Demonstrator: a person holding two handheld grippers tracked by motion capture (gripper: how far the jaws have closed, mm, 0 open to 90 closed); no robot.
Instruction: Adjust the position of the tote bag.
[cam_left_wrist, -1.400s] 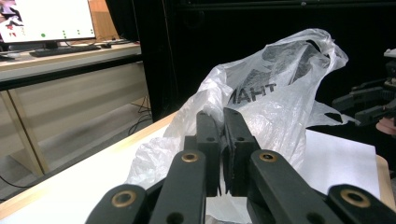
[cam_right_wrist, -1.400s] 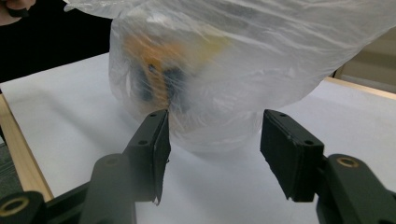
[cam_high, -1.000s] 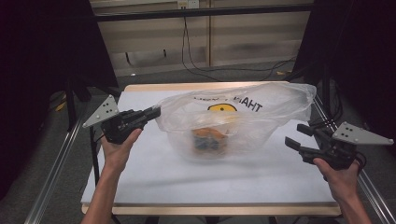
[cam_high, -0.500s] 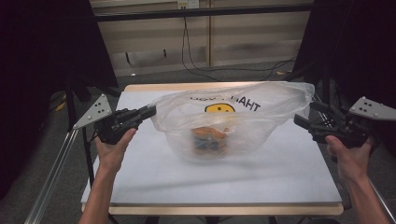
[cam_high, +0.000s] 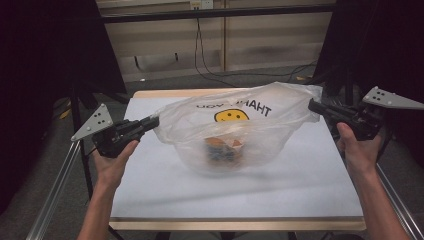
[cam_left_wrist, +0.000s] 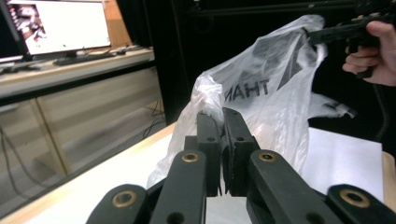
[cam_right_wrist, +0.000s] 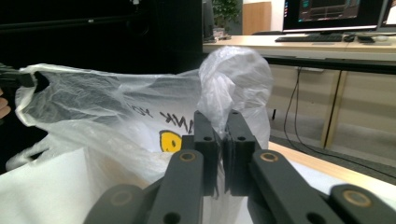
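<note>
A clear plastic bag (cam_high: 240, 130) with a yellow smiley face and black lettering hangs stretched between both grippers above the white table (cam_high: 150, 190). Orange and dark items (cam_high: 222, 147) lie in its bottom, which rests on the table. My left gripper (cam_high: 152, 121) is shut on the bag's left handle (cam_left_wrist: 208, 95). My right gripper (cam_high: 314, 105) is shut on the right handle (cam_right_wrist: 236, 70). In the left gripper view the bag (cam_left_wrist: 275, 93) spreads away toward the other gripper (cam_left_wrist: 341, 32). From the right gripper view the bag (cam_right_wrist: 116, 116) shows its smiley print.
The table has a wooden front edge (cam_high: 235, 223) and metal frame rails (cam_high: 55, 195) at both sides. Black curtains (cam_high: 45, 60) stand left and right. Desks with monitors (cam_left_wrist: 60, 23) lie beyond, and cables trail on the floor behind the table.
Both grippers have moved apart and upward, the right one most, pulling the bag's mouth wider and tauter. The bag's bottom stays on the table.
</note>
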